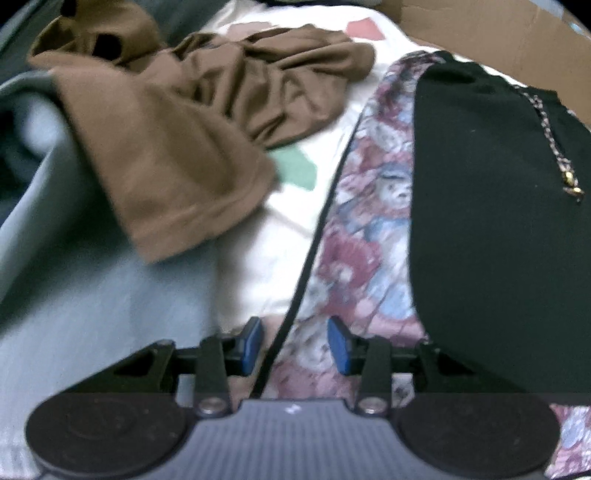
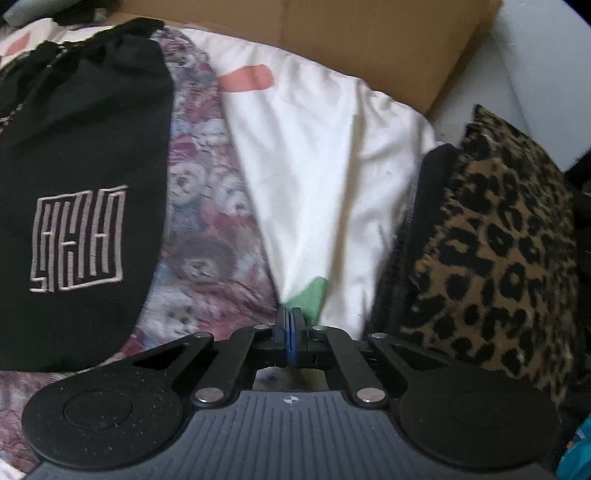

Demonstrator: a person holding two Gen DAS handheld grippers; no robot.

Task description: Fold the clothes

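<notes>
Left wrist: white patterned sheet [image 1: 258, 258], cardboard box [image 1: 498, 33] behind it. Black garment [image 1: 498, 221] lies on bear-print cloth [image 1: 369, 240]. My left gripper [image 1: 295, 343] gapes empty; right gripper [image 2: 291, 332] pinched closed, whether on the sheet I can't tell.

1. On the left side of the bed, a brown garment [image 1: 177, 122] lies crumpled over a blue-grey one [image 1: 74, 280], so that side is filled.
2. A bare strip of white sheet [image 1: 258, 243] runs between the brown garment and the teddy-print cloth [image 1: 369, 229]; the left gripper [image 1: 295, 345] hangs with jaws apart over that cloth's dark edge.
3. The black garment [image 2: 85, 147] covers most of the teddy-print cloth.
4. A wider bare stretch of sheet lies between the teddy-print cloth and the leopard-print cushion [image 2: 498, 243] at the right edge.
5. A cardboard box [image 2: 369, 40] closes the far edge.
</notes>
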